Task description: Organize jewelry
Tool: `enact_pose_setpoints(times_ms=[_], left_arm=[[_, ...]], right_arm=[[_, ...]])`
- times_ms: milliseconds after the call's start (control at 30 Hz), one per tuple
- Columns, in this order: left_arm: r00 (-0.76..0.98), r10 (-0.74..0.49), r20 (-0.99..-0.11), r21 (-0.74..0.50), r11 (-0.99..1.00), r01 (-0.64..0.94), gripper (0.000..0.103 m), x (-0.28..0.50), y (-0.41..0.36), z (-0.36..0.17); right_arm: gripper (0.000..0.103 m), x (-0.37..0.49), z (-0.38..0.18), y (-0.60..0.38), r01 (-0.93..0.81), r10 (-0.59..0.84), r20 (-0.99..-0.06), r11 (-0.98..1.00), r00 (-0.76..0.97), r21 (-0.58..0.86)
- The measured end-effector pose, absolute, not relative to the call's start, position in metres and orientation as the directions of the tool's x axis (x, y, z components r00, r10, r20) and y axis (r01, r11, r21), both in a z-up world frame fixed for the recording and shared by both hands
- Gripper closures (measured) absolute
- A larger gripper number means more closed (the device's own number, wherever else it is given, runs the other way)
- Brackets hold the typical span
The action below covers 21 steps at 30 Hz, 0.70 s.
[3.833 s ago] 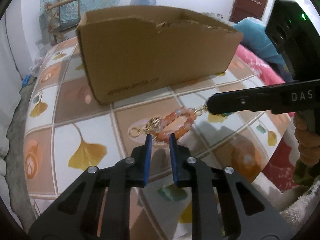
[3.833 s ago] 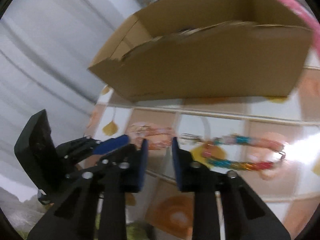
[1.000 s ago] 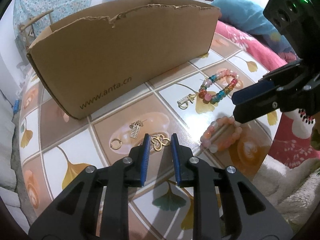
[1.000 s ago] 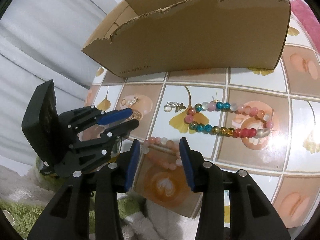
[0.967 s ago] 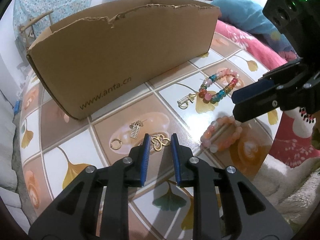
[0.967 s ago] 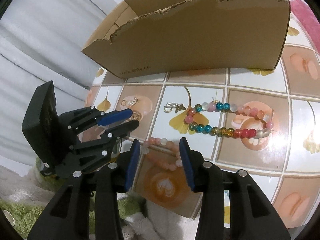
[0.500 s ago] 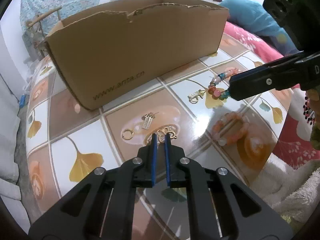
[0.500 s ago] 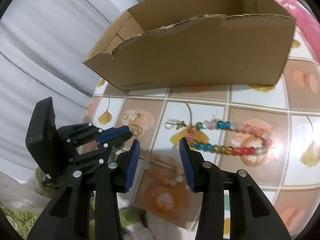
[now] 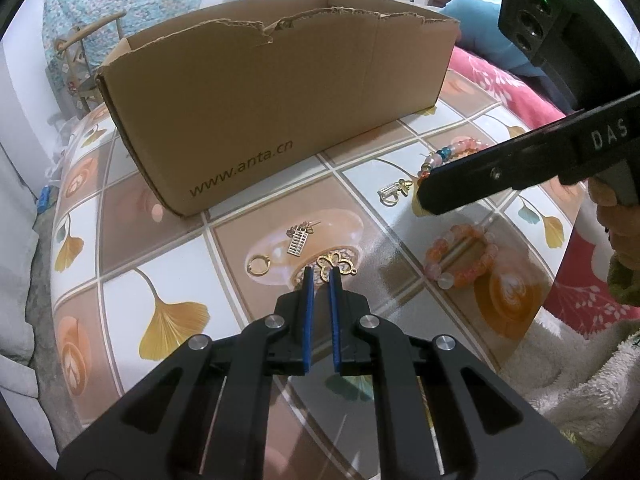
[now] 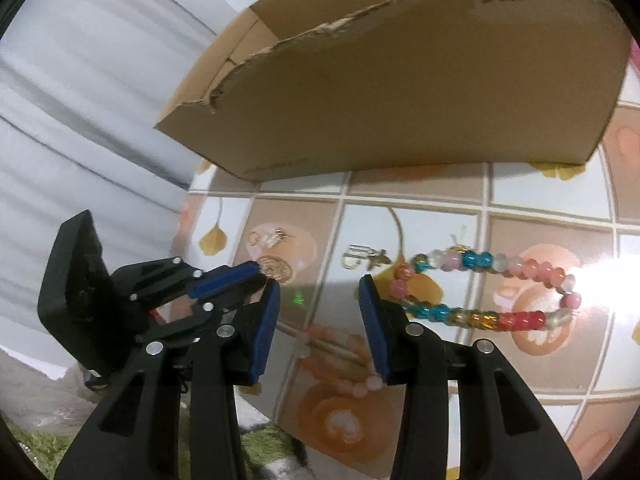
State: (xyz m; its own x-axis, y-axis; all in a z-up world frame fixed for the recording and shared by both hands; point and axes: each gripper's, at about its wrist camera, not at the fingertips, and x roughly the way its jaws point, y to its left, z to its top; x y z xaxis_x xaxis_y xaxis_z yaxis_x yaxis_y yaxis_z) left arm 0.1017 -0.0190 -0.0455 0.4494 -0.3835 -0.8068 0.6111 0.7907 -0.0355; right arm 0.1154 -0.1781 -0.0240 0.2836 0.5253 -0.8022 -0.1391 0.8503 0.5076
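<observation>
On the tiled tabletop [image 9: 168,280], my left gripper [image 9: 320,276] is shut on one wing of a gold butterfly charm [image 9: 338,264], which lies flat. The right wrist view shows the same left gripper [image 10: 262,272] pinching that charm [image 10: 274,267]. My right gripper [image 10: 318,290] is open and hovers with nothing between its pads. It is above a pink-orange bead bracelet [image 9: 460,254] and just left of a multicolour bead bracelet [image 10: 480,288]. A gold ring [image 9: 258,266], an abacus charm [image 9: 298,242] and a key-shaped charm [image 9: 394,192] lie loose nearby.
An open cardboard box [image 9: 280,100] printed with a web address stands behind the jewelry, its top edge torn. The round table's edge runs close on the right, above a fluffy rug [image 9: 580,380]. A pink blanket [image 9: 508,88] and a wooden chair [image 9: 76,64] lie beyond.
My left jaws have closed around the butterfly charm. The right gripper has moved forward off the pink-orange bracelet toward the multicolour one, still open.
</observation>
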Motion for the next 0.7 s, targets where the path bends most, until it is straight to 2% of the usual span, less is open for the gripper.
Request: enact_pose_setpoints(times_ms=[300, 533, 700], left_arm=[[0.459, -0.368, -0.809, -0.013, 0.792, 0.61, 0.096, 0.101, -0.024, -0.045], [0.459, -0.37, -0.808, -0.021, 0.796, 0.605, 0.096, 0.101, -0.025, -0.045], [0.456, -0.374, -0.807, -0.033, 0.8, 0.599, 0.096, 0.103, -0.023, -0.045]], right_arm=[[0.065, 0.128, -0.034, -0.206, -0.019, 0.376, -0.845, 0.917, 0.38, 0.4], [0.065, 0.122, -0.023, -0.173, -0.183, 0.484, -0.802, 0.875, 0.35, 0.449], [0.065, 0.123, -0.026, -0.156, -0.22, 0.509, -0.798, 0.86, 0.322, 0.46]])
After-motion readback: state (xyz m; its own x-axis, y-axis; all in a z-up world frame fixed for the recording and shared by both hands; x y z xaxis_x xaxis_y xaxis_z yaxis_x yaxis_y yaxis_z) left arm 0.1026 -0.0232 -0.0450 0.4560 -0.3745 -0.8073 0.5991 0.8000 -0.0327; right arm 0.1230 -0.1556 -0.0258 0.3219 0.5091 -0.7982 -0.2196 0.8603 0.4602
